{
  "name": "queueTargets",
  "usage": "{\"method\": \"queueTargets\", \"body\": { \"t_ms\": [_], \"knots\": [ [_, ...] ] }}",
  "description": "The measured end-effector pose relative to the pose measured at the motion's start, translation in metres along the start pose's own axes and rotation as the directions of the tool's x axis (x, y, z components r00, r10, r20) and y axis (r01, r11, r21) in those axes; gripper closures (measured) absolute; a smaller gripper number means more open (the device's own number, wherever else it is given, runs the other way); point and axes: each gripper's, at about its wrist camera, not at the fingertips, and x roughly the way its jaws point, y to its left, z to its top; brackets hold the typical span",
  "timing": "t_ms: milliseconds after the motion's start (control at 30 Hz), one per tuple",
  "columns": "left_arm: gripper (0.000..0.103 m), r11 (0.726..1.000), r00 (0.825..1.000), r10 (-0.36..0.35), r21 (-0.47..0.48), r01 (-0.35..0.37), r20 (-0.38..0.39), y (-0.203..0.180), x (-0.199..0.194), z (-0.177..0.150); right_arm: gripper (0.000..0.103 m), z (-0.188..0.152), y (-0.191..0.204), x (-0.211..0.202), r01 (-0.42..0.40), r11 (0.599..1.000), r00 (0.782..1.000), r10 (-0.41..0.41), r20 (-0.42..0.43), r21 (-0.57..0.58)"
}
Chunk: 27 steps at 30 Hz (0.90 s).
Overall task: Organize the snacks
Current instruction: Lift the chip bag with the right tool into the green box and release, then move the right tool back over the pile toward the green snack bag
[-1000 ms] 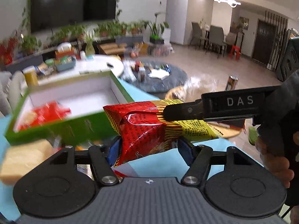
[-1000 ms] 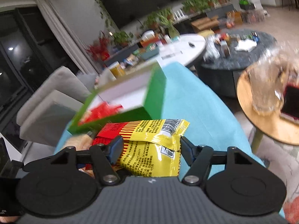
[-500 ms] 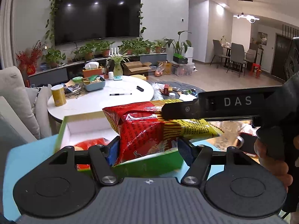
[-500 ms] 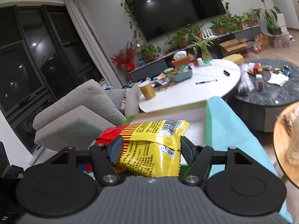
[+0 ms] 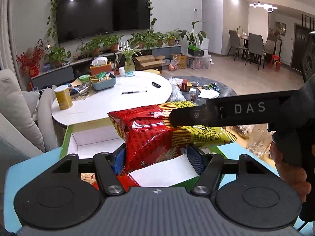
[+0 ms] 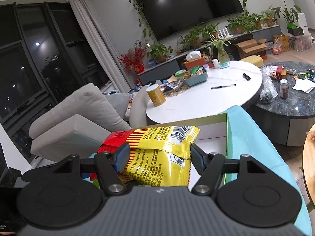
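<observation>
A red and yellow snack bag (image 5: 149,135) hangs between both grippers above an open green box (image 5: 66,137) with a white inside. My left gripper (image 5: 157,157) is shut on the bag's red end. A finger (image 5: 226,113) of the right gripper, marked DAS, reaches in from the right across the bag's yellow end. In the right wrist view my right gripper (image 6: 159,157) is shut on that yellow end of the snack bag (image 6: 163,147), with the green box (image 6: 226,129) just behind and below it. Red packets lie low in the box, mostly hidden.
The box rests on a teal table (image 6: 252,137). Beyond stands a white round table (image 5: 110,106) with a yellow can (image 5: 63,98), a blue basket and a pen. A dark low table (image 6: 285,106) holds clutter. A sofa (image 6: 78,114) is left, and a hand (image 5: 289,169) grips the right handle.
Both grippers have carried the bag together towards the green box, which lay ahead to the left and now sits directly under the bag. Both grips are unchanged.
</observation>
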Motion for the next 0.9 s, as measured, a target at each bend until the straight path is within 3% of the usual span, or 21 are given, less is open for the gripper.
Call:
{"method": "queueTargets", "body": {
  "t_ms": [200,267,333,567,900],
  "knots": [
    [0.036,1.000,0.999,-0.002,0.009,0.003,-0.044,-0.001,0.021,-0.005,0.038,-0.004,-0.008,0.009,0.030,1.000,0.999,-0.030,-0.018,-0.005],
    [0.025,1.000,0.999,0.029,-0.003,-0.029,-0.041,0.000,0.020,-0.007,0.038,-0.005,-0.010,0.013,0.095,0.995,0.995,-0.095,-0.015,-0.015],
    [0.024,0.998,0.998,0.053,-0.026,-0.054,-0.024,0.004,0.013,-0.009,0.038,-0.008,-0.012,0.011,0.180,0.984,0.984,-0.180,0.012,-0.004],
    [0.019,0.990,0.994,0.104,-0.101,-0.101,0.033,0.020,-0.019,0.001,0.038,-0.008,-0.008,-0.013,0.149,0.989,0.989,-0.149,0.015,0.008],
    [0.017,0.983,0.985,0.151,-0.115,-0.140,0.088,0.021,-0.079,-0.007,0.038,-0.017,0.022,-0.056,0.105,0.993,0.994,-0.104,0.027,-0.053]
  ]
}}
